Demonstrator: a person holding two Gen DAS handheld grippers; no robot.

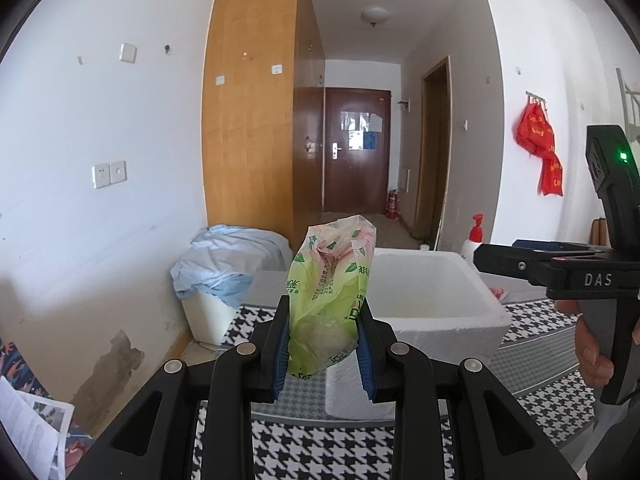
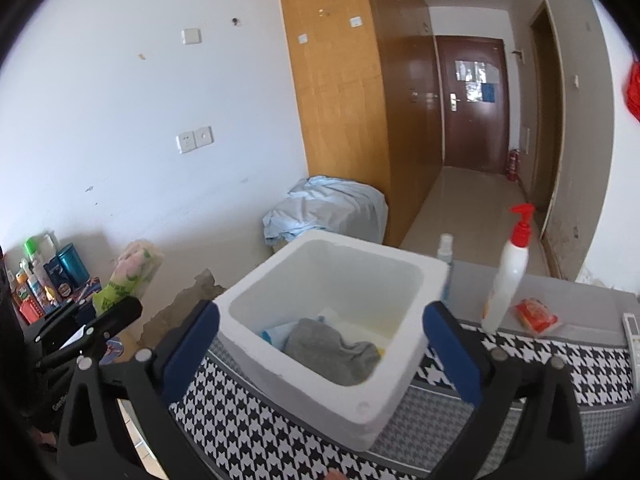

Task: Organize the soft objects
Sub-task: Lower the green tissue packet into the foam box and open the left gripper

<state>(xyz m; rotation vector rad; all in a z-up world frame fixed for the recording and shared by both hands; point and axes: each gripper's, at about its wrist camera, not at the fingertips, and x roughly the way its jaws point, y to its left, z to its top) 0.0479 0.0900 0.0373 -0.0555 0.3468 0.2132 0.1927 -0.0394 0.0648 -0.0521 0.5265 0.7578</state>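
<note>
My left gripper (image 1: 325, 340) is shut on a crumpled green and pink plastic bag (image 1: 330, 300) and holds it up in the air, left of the white foam box (image 1: 440, 320). The bag also shows in the right wrist view (image 2: 128, 276) at the left. My right gripper (image 2: 320, 348) is open and empty, its blue pads on either side of the foam box (image 2: 396, 380). Inside the box lie a grey cloth (image 2: 332, 350) and something blue and white. The right gripper also shows in the left wrist view (image 1: 560, 264) at the right.
The box stands on a houndstooth-patterned table (image 2: 540, 364). A white pump bottle with a red top (image 2: 508, 276), a small spray bottle (image 2: 445, 248), an orange packet (image 2: 536, 314) and a remote (image 2: 632, 332) are at the table's back. A blue cloth covers a bin (image 2: 328, 208).
</note>
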